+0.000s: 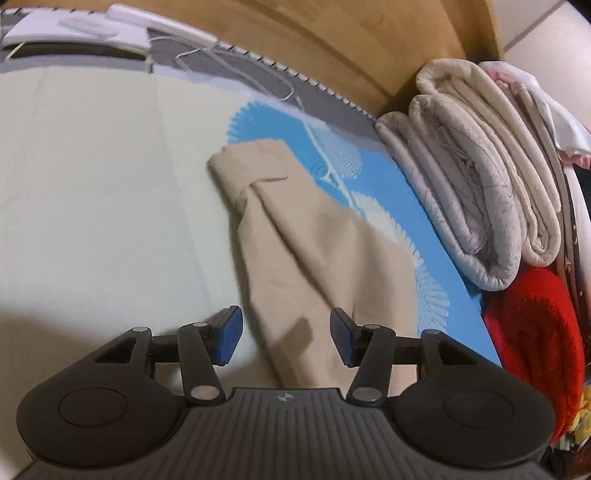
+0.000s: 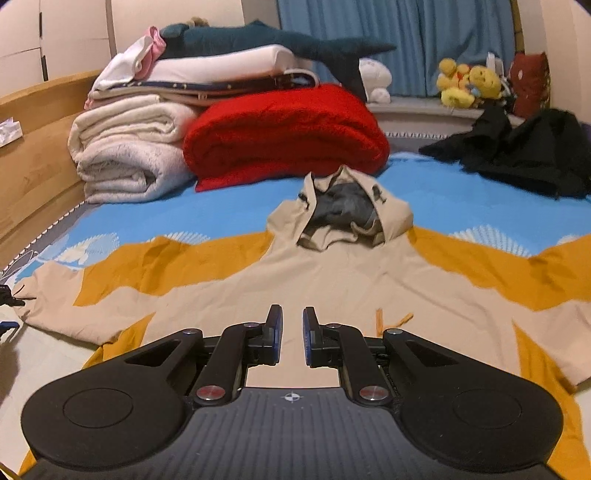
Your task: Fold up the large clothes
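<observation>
A beige hooded garment (image 2: pixel 332 273) lies spread flat on the bed, hood (image 2: pixel 343 210) at the far end, sleeves out to both sides. My right gripper (image 2: pixel 293 332) hovers over its lower middle, jaws nearly together with a narrow gap and nothing between them. In the left wrist view one beige sleeve (image 1: pixel 303 251) runs away from me across the sheet. My left gripper (image 1: pixel 286 336) is open just above the sleeve, its blue-padded fingers (image 1: pixel 231 336) either side of the cloth, not touching it.
Folded white quilts (image 1: pixel 476 177) and a red blanket (image 2: pixel 284 136) are stacked by the wooden headboard (image 1: pixel 332 48). A black garment (image 2: pixel 524 147) lies at the far right. Plush toys (image 2: pixel 469 85) sit on the sill. A white device and cable (image 1: pixel 110 26) lie at the bed's edge.
</observation>
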Demonstrator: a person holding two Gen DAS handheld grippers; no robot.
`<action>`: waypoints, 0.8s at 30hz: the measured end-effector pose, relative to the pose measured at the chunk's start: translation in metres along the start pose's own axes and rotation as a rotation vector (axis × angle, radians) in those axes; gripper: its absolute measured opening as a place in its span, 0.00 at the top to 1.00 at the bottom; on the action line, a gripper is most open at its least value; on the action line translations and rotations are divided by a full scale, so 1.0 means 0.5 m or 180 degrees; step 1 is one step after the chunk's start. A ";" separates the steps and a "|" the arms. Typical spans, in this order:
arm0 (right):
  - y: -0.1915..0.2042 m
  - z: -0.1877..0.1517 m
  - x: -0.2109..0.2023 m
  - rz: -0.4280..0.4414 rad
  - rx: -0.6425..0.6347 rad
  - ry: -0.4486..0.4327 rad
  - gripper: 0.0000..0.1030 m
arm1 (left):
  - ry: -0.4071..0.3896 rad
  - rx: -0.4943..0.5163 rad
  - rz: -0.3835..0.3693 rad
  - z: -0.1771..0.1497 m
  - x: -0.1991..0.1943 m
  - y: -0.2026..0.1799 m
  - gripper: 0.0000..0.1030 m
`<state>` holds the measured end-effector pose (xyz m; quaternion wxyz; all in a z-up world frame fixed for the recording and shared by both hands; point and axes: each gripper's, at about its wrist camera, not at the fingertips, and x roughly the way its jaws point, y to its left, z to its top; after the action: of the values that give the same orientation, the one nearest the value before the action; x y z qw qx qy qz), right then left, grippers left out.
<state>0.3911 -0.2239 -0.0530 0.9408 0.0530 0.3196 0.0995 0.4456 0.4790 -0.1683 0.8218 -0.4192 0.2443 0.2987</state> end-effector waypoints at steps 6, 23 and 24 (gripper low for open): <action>-0.019 -0.010 0.005 0.0005 0.0003 0.0115 0.89 | -0.0577 0.0738 0.0602 -0.023 -0.053 -0.098 1.00; -0.161 0.011 -0.041 -0.0223 0.0887 0.0308 0.92 | 0.0767 0.3662 -0.2201 -0.747 -0.545 -0.662 0.73; -0.176 0.009 -0.041 -0.0249 0.0989 0.0322 0.92 | 0.0763 0.3570 -0.2123 -0.734 -0.551 -0.648 0.71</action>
<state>0.3913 -0.3146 -0.0516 0.9071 0.1802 0.3800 0.0147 0.4223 -0.0588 -0.0070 0.9311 -0.0114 0.3096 -0.1928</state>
